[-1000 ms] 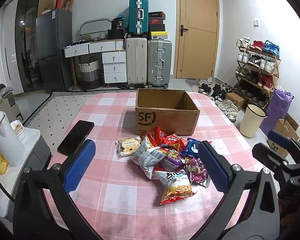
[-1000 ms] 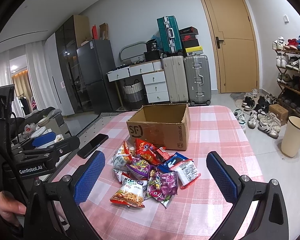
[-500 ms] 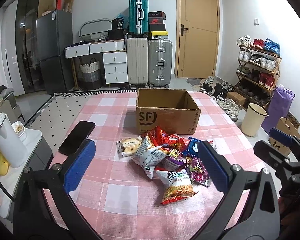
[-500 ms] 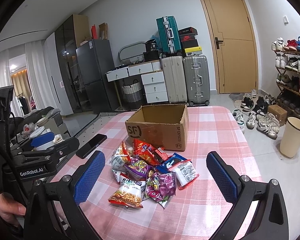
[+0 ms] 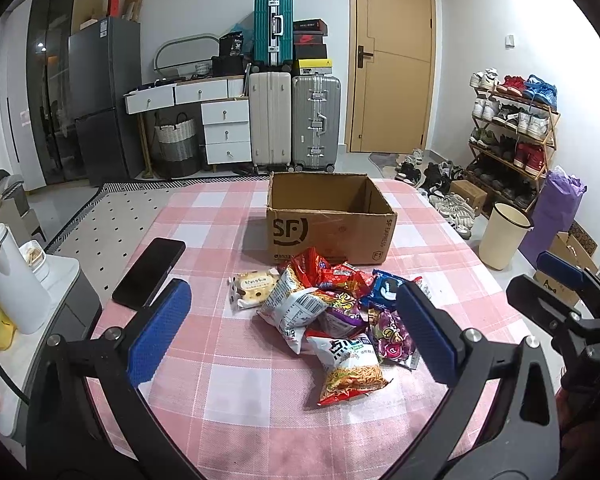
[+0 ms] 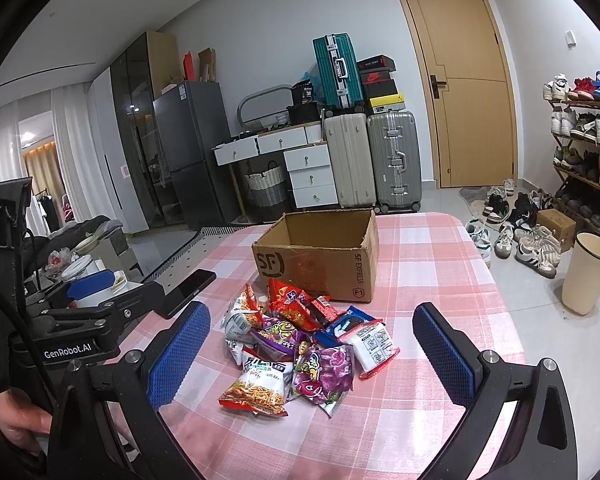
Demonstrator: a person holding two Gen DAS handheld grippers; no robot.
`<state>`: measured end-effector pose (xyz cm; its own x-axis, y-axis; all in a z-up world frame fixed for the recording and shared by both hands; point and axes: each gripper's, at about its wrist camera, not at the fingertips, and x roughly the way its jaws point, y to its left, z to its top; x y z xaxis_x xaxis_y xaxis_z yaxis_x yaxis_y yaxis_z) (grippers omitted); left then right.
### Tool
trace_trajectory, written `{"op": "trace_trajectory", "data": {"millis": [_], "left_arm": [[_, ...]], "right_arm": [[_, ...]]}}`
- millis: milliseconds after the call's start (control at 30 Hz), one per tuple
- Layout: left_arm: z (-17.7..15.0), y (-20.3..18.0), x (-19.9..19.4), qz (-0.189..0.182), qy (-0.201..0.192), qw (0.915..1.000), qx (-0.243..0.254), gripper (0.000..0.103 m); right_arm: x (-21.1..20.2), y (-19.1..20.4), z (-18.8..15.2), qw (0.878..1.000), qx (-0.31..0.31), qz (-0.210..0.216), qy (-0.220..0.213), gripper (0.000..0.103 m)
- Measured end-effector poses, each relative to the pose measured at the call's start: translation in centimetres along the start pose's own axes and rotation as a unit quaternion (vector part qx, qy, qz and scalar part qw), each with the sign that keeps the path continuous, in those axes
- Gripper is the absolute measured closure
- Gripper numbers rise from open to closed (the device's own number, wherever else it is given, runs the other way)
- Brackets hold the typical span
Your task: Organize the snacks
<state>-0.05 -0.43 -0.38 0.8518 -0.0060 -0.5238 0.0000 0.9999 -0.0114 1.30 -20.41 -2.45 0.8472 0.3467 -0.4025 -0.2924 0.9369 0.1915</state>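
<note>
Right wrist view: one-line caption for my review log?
Open right gripper hovers over a snack pile before an empty cardboard box on the checked table.

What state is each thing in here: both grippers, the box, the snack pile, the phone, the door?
left gripper: open, holding nothing
right gripper: open, holding nothing
SF cardboard box: upright, flaps open, no snack visible inside
snack packets: heaped on the tablecloth before the box
black phone: flat, screen dark
wooden door: closed

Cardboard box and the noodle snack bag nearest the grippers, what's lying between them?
In both wrist views, the rest of the snack pile fills the stretch from the cardboard box to the noodle snack bag.
</note>
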Motion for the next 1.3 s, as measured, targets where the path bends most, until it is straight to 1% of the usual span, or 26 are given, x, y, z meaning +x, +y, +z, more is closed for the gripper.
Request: {"op": "trace_trajectory", "data": {"millis": [467,567,833,900,1033,1133,1300], "left_arm": [[-0.2,-0.1,0.1,-0.002,0.003,1.0,0.0,0.001],[-0.5,-0.1,0.4,-0.011,0.007,0.9999,-0.001,0.001],[-1.2,-0.3,1.9,-0.024,0.021,0.9995,-0.002,0.001],[-1.4,-0.3,2.5,-0.029,0.029,0.9992,-0.002,0.001],[-2.5,-0.4,4.6,-0.055,0.058,0.9968,-0.009,0.001],[-3.4,-0.3,6.5,-0.09,0.087,0.9919,-0.019,0.001],[-5.0,-1.2,9.2,-0.101,0.114,0.9884,-0.009,0.001]], "right_arm": [[0.0,0.1,-0.3,1.0,0.001,0.004,0.0,0.0],[0.2,0.1,-0.6,1.0,0.003,0.017,0.002,0.0],[0.5,0.2,-1.3,1.0,-0.007,0.013,0.004,0.0],[0.6,0.0,-1.3,1.0,-0.006,0.012,0.004,0.0],[1.0,-0.5,-1.7,1.0,-0.002,0.012,0.006,0.0],[1.5,-1.1,-2.1,1.0,0.004,0.013,0.009,0.0],[2.2,-2.3,-2.8,1.0,0.014,0.015,0.015,0.0]]}}
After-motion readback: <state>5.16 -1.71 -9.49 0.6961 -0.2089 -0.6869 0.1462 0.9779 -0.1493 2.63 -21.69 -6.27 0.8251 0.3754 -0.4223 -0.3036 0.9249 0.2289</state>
